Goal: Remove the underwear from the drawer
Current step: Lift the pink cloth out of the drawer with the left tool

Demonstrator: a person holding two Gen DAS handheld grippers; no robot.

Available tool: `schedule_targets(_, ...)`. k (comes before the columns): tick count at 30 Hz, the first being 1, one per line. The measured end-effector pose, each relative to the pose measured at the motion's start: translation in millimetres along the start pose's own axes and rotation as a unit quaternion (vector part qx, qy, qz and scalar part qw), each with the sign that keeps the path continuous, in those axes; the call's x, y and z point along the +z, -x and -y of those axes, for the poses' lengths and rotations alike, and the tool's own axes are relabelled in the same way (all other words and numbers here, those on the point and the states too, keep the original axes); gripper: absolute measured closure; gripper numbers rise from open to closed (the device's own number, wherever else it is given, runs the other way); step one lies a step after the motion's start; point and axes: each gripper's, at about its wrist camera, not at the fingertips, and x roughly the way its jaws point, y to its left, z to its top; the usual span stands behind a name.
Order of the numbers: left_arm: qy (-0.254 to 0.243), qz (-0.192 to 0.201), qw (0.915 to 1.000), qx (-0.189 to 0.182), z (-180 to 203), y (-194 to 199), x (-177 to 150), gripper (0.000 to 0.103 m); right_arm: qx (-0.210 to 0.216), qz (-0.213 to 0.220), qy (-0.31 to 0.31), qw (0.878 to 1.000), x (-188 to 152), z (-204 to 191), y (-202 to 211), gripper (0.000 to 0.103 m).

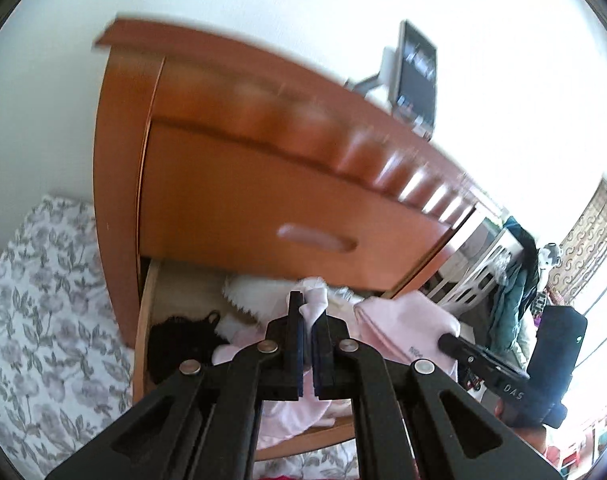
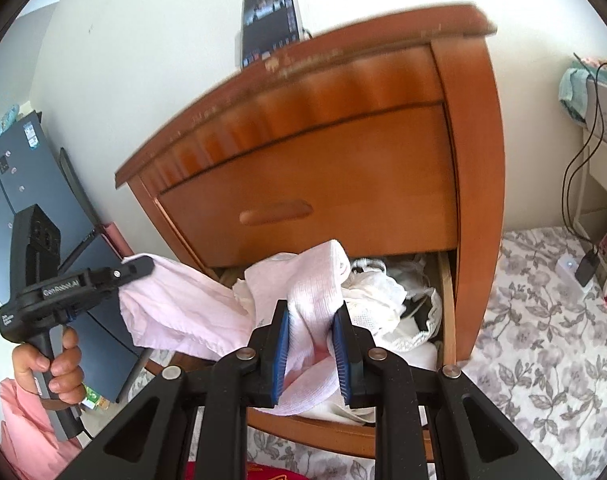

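We see left gripper (image 1: 308, 318) fingers clamped tight on thin fold of pale pink underwear (image 2: 207, 304). Right gripper (image 2: 312, 322) fingers narrow, pinching bunched part of same garment. Underwear stretched between both, lifted above open bottom drawer (image 2: 343, 436) of wooden nightstand (image 2: 475, 184). White lace garments (image 2: 387, 300) lie in drawer.

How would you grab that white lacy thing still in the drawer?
Grip the white lacy garment by its raised, crumpled top fold, coming down from above and the front. It sits heaped at the right of the open wooden drawer, beside the pink ribbed cloth that the right gripper holds; the closed upper drawer blocks any approach from behind.
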Motion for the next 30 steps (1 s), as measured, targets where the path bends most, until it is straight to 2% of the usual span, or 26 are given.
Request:
schedule_targets(7, -0.009, 0.053, 0.9986, 0.003, 8, 35, 22, 0.101, 0.0, 0.017, -0.003, 1.0, 7, 0, 12, 0.081)
schedule_targets(16, -0.017, 0.12, 0.9922, 0.029, 3, 88, 46, 0.101, 0.006, 0.029, -0.001, 1.0, 11, -4, 20, 0.081)
schedule_targets(20, -0.021, 0.16, 0.9863, 0.033, 3, 119, 55, 0.101, 0.01, 0.04, 0.005, 0.999, 17, -11, 26, 0.081)
schedule_targets(25, -0.033, 0.211, 0.9744, 0.069, -5, 159, 58, 0.101, 0.017, 0.048, 0.014, 0.999, 23, -23, 30, 0.081)
schedule_targets(27, -0.029, 0.222, 0.9707, 0.087, -14, 171, 55, 0.101, 0.021, 0.048, 0.02, 0.998, 24, -30, 29, 0.081)
schedule_targets(30, -0.014, 0.22, 0.97, 0.102, -33, 180, 48, 0.101, 0.027, 0.042, 0.031, 0.998, 24, -44, 24, 0.081)
